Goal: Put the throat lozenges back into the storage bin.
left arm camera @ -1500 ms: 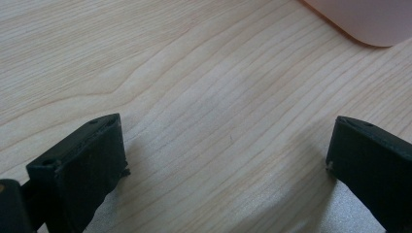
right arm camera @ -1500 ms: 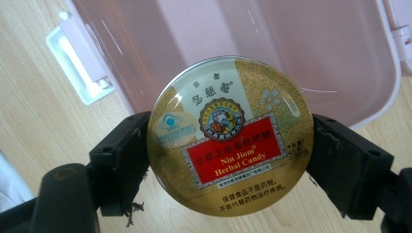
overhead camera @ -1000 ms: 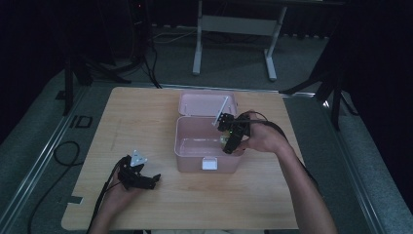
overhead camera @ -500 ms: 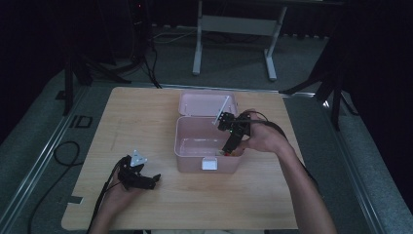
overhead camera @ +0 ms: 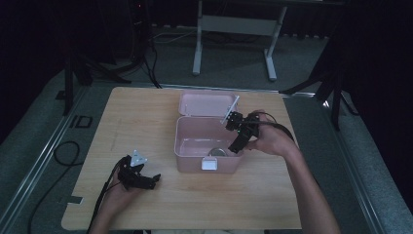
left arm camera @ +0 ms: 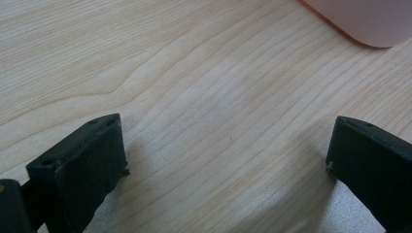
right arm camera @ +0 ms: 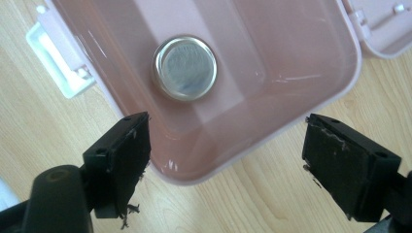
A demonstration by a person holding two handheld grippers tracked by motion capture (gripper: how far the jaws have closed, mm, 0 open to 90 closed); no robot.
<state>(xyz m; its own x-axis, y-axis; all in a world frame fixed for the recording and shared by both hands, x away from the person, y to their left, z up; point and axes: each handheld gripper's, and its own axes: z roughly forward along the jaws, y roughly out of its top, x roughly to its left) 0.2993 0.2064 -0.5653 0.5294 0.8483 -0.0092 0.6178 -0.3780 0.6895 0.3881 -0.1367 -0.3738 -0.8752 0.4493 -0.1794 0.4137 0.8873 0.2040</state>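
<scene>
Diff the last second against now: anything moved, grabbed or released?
Almost nothing. The right gripper still hovers open above the pink box, at most a slight shift; nothing grabbed or released. The round metal lid lies inside the box. The left gripper stays open, resting on the table. Box lid stays open.

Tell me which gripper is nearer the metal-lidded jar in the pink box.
Right. The right gripper hovers open at the pink box, above the jar; the left gripper rests open on the table, apart from the box.
</scene>
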